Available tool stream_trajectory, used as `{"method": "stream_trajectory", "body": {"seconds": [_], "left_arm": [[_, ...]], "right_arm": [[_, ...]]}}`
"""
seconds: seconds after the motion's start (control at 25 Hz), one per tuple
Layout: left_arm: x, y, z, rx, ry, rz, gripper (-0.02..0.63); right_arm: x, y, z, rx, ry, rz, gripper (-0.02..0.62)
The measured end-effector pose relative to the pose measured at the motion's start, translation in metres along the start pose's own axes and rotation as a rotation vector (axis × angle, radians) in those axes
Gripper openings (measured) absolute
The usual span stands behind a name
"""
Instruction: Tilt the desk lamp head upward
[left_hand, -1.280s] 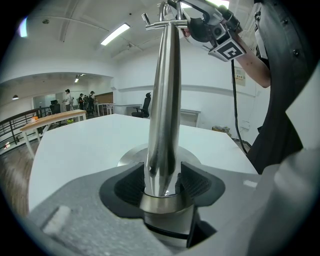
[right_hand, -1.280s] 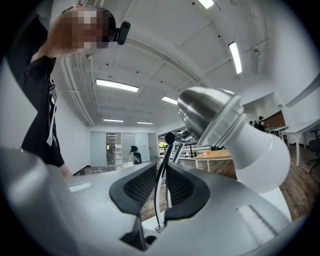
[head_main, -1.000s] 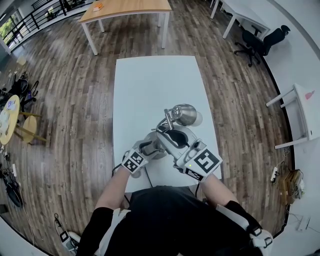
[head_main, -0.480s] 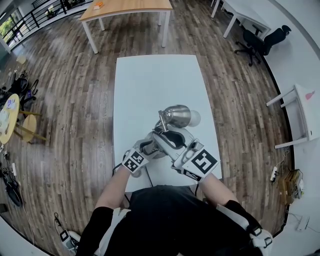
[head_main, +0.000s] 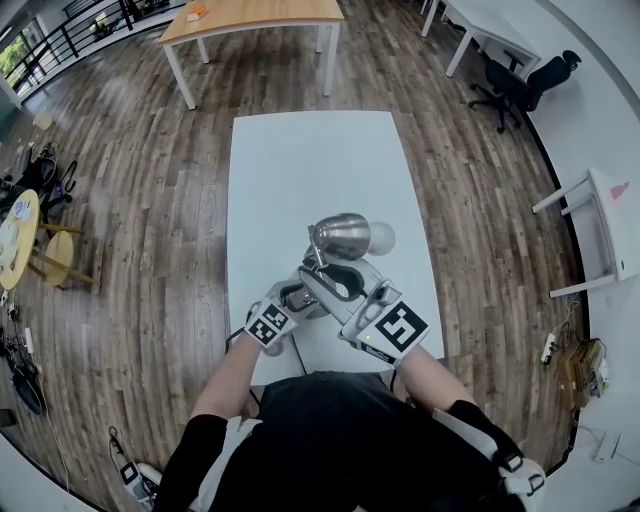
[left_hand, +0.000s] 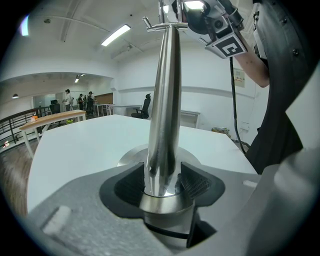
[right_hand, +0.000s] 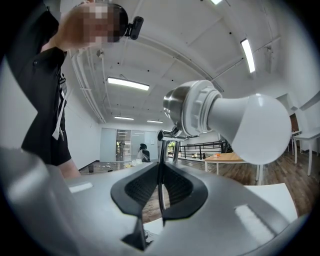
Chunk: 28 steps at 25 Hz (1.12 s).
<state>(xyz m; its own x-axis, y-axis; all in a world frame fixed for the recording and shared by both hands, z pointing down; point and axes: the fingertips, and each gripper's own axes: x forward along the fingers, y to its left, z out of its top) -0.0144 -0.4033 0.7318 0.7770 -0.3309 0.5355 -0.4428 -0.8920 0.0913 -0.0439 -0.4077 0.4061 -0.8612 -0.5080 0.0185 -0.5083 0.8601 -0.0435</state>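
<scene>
A brushed-metal desk lamp stands near the front of a white table (head_main: 300, 160). Its head (head_main: 340, 236) lies roughly level, with the white bulb (head_main: 381, 238) facing right. My left gripper (head_main: 296, 298) is shut on the lamp's tapered post (left_hand: 165, 100) just above the round base (left_hand: 129, 159), pads on both sides. My right gripper (head_main: 327, 270) is shut on the thin metal rod (right_hand: 161, 175) below the head's joint. In the right gripper view the head (right_hand: 192, 107) and bulb (right_hand: 250, 127) loom just above and beyond the jaws.
The lamp sits close to the table's near edge, against the person's body. A wooden table (head_main: 250, 15) stands beyond the far end. An office chair (head_main: 520, 80) and a white side table (head_main: 610, 220) are to the right, on the wooden floor.
The lamp head has shifted left in the head view and looks larger, and my right gripper moved slightly left with it. My left gripper kept still on the post.
</scene>
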Motion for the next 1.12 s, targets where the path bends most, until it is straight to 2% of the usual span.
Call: {"method": "stream_trajectory", "body": {"seconds": [0.6, 1.12], "left_arm": [[0.000, 0.001, 0.000, -0.002, -0.002, 0.001, 0.236], [0.000, 0.000, 0.000, -0.006, -0.009, 0.000, 0.236]], "right_arm": [[0.009, 0.010, 0.002, -0.008, 0.001, 0.019, 0.037], [0.021, 0.025, -0.006, -0.088, 0.044, 0.049, 0.034]]}}
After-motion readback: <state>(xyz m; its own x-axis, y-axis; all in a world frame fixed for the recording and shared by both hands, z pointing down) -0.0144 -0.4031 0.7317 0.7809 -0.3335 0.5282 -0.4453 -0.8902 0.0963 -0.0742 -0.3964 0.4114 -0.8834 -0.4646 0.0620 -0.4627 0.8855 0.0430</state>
